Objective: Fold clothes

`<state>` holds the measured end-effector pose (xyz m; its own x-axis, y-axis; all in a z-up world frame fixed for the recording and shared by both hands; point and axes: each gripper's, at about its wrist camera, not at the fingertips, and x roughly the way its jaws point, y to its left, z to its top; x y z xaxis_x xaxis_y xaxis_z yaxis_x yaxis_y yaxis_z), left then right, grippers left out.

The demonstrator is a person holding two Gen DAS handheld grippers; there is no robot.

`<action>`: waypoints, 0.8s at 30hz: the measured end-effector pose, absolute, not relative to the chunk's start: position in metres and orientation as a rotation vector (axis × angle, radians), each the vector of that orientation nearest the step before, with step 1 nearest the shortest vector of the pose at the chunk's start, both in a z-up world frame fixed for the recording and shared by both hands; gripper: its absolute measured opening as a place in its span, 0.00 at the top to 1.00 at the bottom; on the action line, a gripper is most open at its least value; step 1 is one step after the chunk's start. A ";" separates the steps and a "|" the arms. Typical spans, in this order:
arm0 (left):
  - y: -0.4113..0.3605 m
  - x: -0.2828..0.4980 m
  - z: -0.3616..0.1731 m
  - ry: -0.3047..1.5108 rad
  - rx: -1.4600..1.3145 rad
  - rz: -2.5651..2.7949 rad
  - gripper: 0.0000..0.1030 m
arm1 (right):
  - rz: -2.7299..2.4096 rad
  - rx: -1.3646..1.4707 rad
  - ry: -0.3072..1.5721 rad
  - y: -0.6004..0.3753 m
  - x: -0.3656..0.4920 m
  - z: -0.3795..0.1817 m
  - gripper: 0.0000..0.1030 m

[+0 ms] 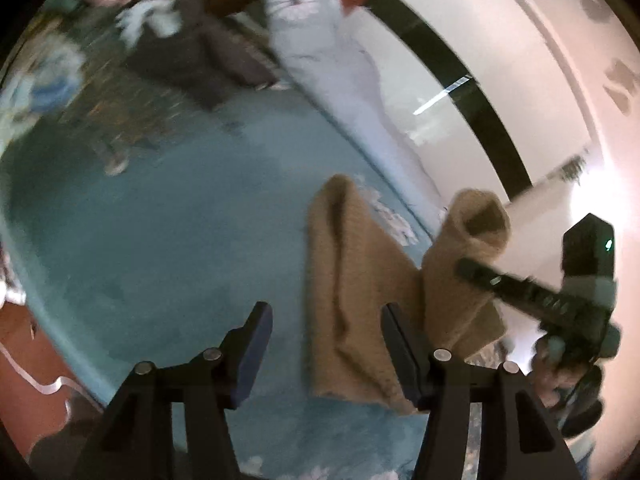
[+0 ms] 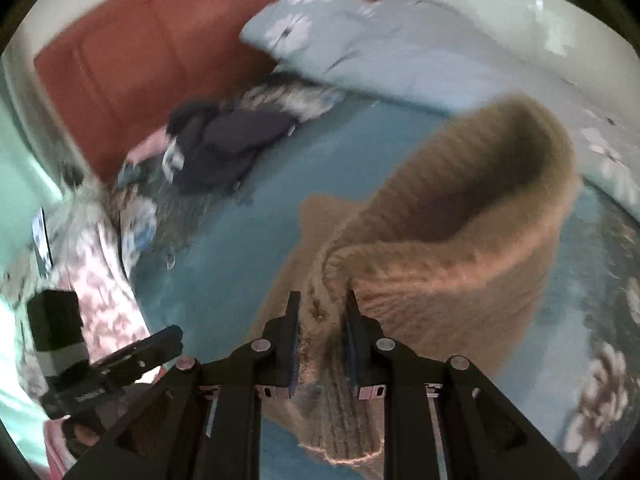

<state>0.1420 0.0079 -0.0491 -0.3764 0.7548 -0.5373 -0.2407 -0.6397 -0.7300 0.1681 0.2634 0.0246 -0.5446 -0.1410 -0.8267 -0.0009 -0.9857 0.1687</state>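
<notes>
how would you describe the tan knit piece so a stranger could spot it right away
Start at the bed with the teal sheet. Near its front lies a ribbed tan knit garment, one end pinched in the right hand-held gripper. Unlike the dark clothes pile by the headboard, it is fuzzy and camel-coloured.

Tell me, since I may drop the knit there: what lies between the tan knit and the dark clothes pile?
Only bare teal bedsheet separates the tan knit from the dark clothes pile, shown best in the right wrist view.
</notes>
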 end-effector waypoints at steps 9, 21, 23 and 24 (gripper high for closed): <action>-0.001 0.134 -0.062 -0.759 -1.259 2.030 0.41 | -2.577 1.564 -0.126 0.216 0.153 -0.014 0.81; 0.018 0.123 -0.027 -0.657 -1.241 2.003 0.39 | -2.434 1.367 -0.233 0.214 0.173 -0.005 0.70; 0.031 0.115 -0.013 -0.601 -1.217 2.006 0.37 | -2.505 1.326 -0.284 0.241 0.190 0.002 0.69; 0.043 0.109 -0.005 -0.560 -1.205 2.004 0.37 | -2.548 1.316 -0.328 0.259 0.199 0.004 0.67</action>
<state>0.1091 0.0429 -0.0048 -0.3035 0.7632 -0.5704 -0.3573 -0.6461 -0.6744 0.1990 0.2587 0.0041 -0.5585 -0.3249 -0.7632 0.1210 -0.9422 0.3125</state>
